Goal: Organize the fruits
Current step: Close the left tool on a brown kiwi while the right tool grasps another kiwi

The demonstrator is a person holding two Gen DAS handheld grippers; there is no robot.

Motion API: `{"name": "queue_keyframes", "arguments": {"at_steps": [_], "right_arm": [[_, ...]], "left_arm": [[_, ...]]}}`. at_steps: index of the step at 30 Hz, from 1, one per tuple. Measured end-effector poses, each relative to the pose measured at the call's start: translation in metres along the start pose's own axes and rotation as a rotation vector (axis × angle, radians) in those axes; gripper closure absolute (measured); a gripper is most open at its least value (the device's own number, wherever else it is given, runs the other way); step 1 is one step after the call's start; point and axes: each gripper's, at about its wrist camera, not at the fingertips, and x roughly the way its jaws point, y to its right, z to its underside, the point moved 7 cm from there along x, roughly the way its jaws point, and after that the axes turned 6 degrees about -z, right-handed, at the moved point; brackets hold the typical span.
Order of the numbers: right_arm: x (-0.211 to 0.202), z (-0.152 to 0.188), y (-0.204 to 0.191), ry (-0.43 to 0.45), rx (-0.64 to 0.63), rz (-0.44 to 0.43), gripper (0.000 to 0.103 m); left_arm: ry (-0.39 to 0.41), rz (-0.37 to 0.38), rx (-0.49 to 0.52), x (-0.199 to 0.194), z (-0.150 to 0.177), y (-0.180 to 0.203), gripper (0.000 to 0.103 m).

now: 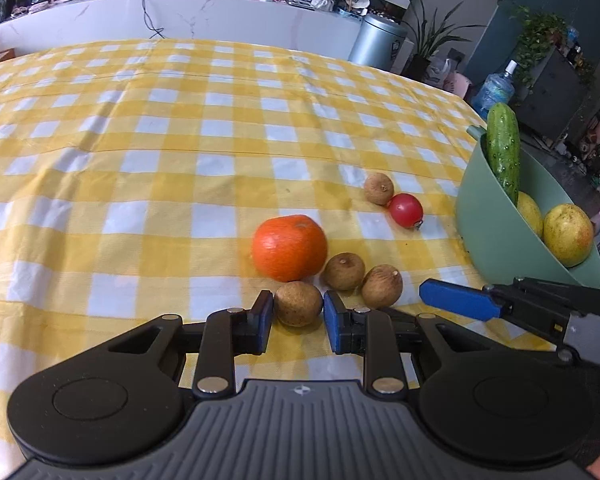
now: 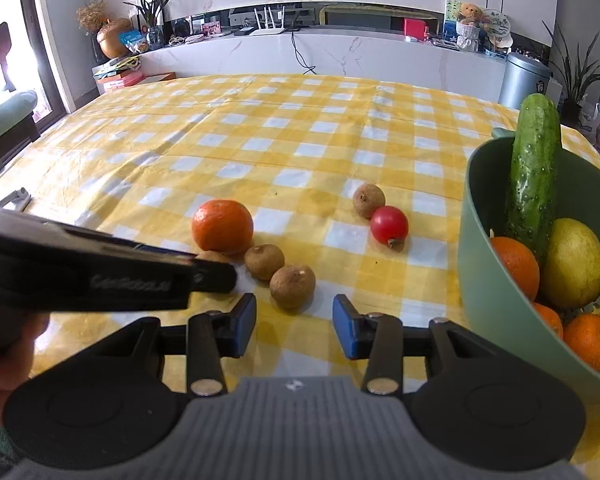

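Left wrist view: your left gripper (image 1: 299, 320) has its blue pads closed on a longan (image 1: 298, 304) that sits on the yellow-checked cloth (image 1: 140, 160), one pad against each side of it. Just beyond it lies the orange (image 1: 289, 247), nearly touching the held fruit. To the right of the orange are two more longans, a middle one (image 1: 344, 271) and a right one (image 1: 382, 286), side by side. Farther back, a fourth longan (image 1: 379, 188) touches a tomato (image 1: 406, 210). At the right edge stands the green bowl (image 1: 496, 224), with a cucumber (image 1: 503, 148) leaning upright against its rim and yellow fruit (image 1: 568, 234) inside. One blue finger of your right gripper (image 1: 460, 300) pokes in from the right, near the right longan; from here you cannot tell how wide it stands.

Right wrist view: your right gripper (image 2: 294, 328) stands partly open with nothing between the pads; the nearest longan (image 2: 292, 286) lies just ahead of the gap, not touched. The middle longan (image 2: 264, 262) is beside it, and the orange (image 2: 222, 226) behind that. Your left gripper (image 2: 204, 276) crosses in from the left and hides most of its longan (image 2: 214, 257). The far longan (image 2: 369, 201) and tomato (image 2: 389, 226) touch. The bowl (image 2: 484, 280) at right holds the cucumber (image 2: 534, 176), yellow fruit (image 2: 574, 262) and several oranges (image 2: 514, 266).
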Motion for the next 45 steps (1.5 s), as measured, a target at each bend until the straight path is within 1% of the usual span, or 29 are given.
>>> {"name": "queue_keyframes", "arguments": {"at_steps": [5,11,15,21,29,32,34,36,39,40,41,45], "right_arm": [[0.006,-0.002,-0.001,-0.008,0.005,-0.011,0.068],[0.012,-0.005,0.001,-0.013,0.025,-0.006,0.07],[0.017,-0.005,0.001,-0.026,0.019,-0.001,0.08],[0.017,-0.004,-0.001,-0.03,0.005,0.009,0.081],[0.01,0.001,-0.013,-0.027,-0.05,0.018,0.081],[0.012,0.001,-0.012,-0.032,-0.05,0.025,0.08],[0.014,0.0,-0.01,-0.031,-0.044,0.024,0.079],[0.015,0.0,-0.009,-0.03,-0.037,0.029,0.074],[0.015,0.0,-0.007,-0.031,-0.024,0.023,0.073],[0.016,0.0,-0.007,-0.031,-0.025,0.019,0.074],[0.015,0.0,-0.008,-0.03,-0.031,0.014,0.079],[0.014,0.001,-0.011,-0.028,-0.048,0.015,0.079]], "left_arm": [[0.014,0.002,-0.026,-0.004,-0.001,-0.003,0.073],[0.018,0.01,-0.059,-0.007,0.0,-0.008,0.073],[0.005,0.006,-0.063,-0.005,0.001,-0.009,0.073],[-0.019,0.018,-0.074,-0.003,0.003,-0.011,0.073],[-0.009,0.004,-0.039,-0.002,0.004,-0.008,0.072],[-0.008,0.003,-0.038,-0.002,0.004,-0.007,0.072],[-0.009,0.006,-0.042,-0.002,0.004,-0.007,0.072],[-0.009,0.007,-0.043,-0.002,0.004,-0.008,0.072],[-0.007,0.006,-0.041,-0.002,0.004,-0.008,0.072],[-0.007,0.004,-0.038,-0.002,0.004,-0.008,0.072],[-0.006,0.002,-0.033,-0.002,0.004,-0.008,0.072],[0.003,-0.005,-0.021,-0.002,0.004,-0.006,0.073]]}}
